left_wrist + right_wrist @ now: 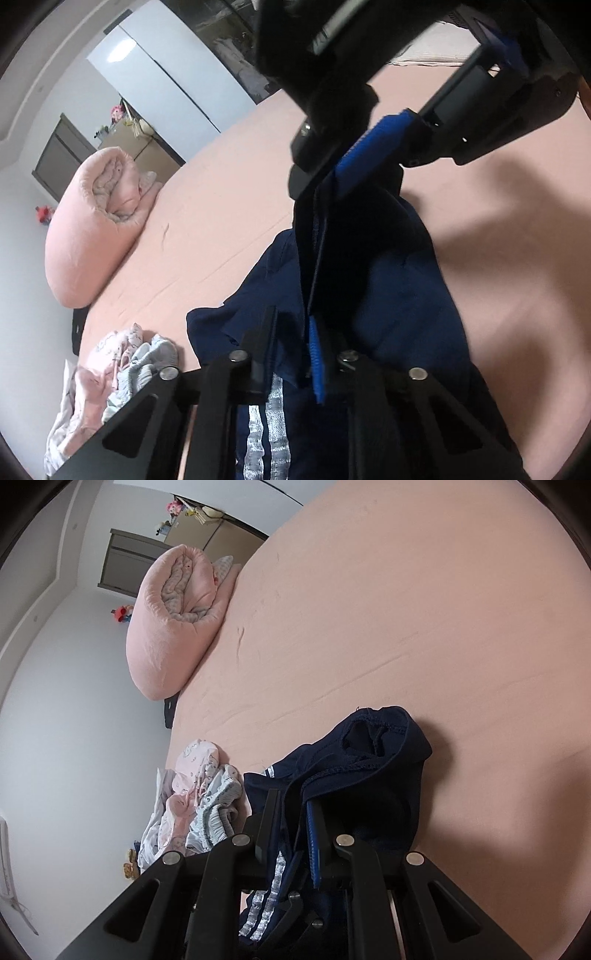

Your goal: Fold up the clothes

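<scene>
- pink bed sheet (pixel 424 602) fills the scene, a rolled pink duvet (pixel 173 627) at its far edge and a heap of pale baby clothes (pixel 199 805) near the side.
- left gripper (pixel 295 354) is clamped shut on the navy garment (pixel 399 295), silver stripes (pixel 266 435) showing just under its jaws.
- right gripper (pixel 291 834) is pinched shut on the same navy cloth, and in the left view it hangs above, the fabric draped down from its blue pads (pixel 369 155).
- so the garment is lifted off the sheet, held at two points close together.
- step in hand looks like the pick-up and shake-out before folding.
- next, probably: draw the two grips apart to spread the cloth, then lay it flat on the bare sheet.
</scene>
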{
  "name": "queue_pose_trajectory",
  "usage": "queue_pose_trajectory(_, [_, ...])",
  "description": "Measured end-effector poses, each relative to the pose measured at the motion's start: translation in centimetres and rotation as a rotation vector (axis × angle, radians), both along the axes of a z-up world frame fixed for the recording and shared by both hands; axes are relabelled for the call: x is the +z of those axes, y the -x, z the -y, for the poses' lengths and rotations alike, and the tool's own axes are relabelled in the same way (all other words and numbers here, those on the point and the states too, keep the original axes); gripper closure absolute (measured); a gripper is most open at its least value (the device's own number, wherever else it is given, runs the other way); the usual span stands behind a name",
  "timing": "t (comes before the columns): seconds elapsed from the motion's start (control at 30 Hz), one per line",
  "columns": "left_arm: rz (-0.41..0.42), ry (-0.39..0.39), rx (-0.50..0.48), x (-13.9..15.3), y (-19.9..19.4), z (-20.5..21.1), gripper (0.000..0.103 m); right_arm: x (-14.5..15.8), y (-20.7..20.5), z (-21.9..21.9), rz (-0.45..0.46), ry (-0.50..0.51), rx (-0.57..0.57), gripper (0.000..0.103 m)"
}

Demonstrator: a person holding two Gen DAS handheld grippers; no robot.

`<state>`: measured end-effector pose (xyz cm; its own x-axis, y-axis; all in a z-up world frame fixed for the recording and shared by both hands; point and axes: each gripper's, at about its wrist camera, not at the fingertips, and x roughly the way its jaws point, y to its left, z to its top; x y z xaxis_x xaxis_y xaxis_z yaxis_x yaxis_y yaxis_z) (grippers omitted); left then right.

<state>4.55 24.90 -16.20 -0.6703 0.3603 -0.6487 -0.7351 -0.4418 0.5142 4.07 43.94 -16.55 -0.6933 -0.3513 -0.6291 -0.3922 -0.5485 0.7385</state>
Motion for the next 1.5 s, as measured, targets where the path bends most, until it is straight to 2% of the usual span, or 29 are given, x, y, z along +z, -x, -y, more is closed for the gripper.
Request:
queue_pose_trajectory(0.1, [0.004, -0.006, 0.021, 0.4, 0.8, 0.1, 0.095, 0.0, 0.6, 0.2, 0.015, -0.036, 0.017, 0.092])
queue_pose_trajectory(0.3, [0.057, -0.071, 0.074, 1.9, 4.1, 0.4, 0.096, 0.7, 2.5, 0.5, 0.001, -0.073, 0.042, 0.092])
queue_pose_trajectory(0.43, [0.183, -0.129, 0.12, 2.7, 7.3, 0.6, 0.095, 1.5, 4.1, 0.6, 0.003, -0.117, 0.069, 0.092])
queue_pose_trajectory(0.6, [0.358, -0.212, 0.223, 3.3, 11.1, 1.2, 0.095, 2.0, 4.9, -0.1, 0.013, -0.171, 0.054, 0.091])
queue_pose_trajectory(0.63, [0.381, -0.221, 0.242, 3.3, 11.5, 1.3, 0.094, 2.0, 4.7, -0.4, 0.021, -0.173, 0.041, 0.088])
queue_pose_trajectory(0.73, [0.418, -0.223, 0.272, 3.0, 12.1, 1.8, 0.091, 1.8, 3.8, -1.3, 0.015, -0.153, 0.007, 0.055])
queue_pose_trajectory(0.77, [0.414, -0.217, 0.278, 2.9, 12.2, 1.9, 0.09, 1.7, 3.3, -1.7, 0.009, -0.147, -0.007, 0.053])
queue_pose_trajectory(0.83, [0.399, -0.217, 0.284, 2.9, 12.4, 2.1, 0.081, 1.5, 2.1, -2.3, -0.004, -0.13, -0.037, 0.052])
queue_pose_trajectory(0.97, [0.428, -0.274, 0.295, 3.9, 13.0, 3.0, 0.065, 0.6, 0.7, -3.0, 0.013, -0.101, -0.066, 0.052])
queue_pose_trajectory(1.03, [0.436, -0.316, 0.302, 4.9, 13.7, 3.3, 0.044, 0.2, 0.4, -2.9, 0.028, -0.113, -0.066, 0.052])
queue_pose_trajectory(1.1, [0.42, -0.356, 0.31, 6.0, 14.0, 3.7, 0.035, -0.3, 0.3, -2.8, 0.047, -0.134, -0.061, 0.052])
queue_pose_trajectory(1.2, [0.407, -0.387, 0.315, 6.9, 14.0, 4.6, 0.033, -0.8, 0.3, -2.5, 0.066, -0.16, -0.057, 0.052])
queue_pose_trajectory(1.27, [0.425, -0.383, 0.314, 6.6, 14.1, 4.8, 0.03, -1.0, 0.3, -2.4, 0.077, -0.172, -0.057, 0.052])
queue_pose_trajectory(1.5, [0.603, -0.352, 0.298, 3.5, 12.3, 6.5, 0.027, -2.5, -0.5, -2.0, 0.106, -0.149, -0.06, 0.052])
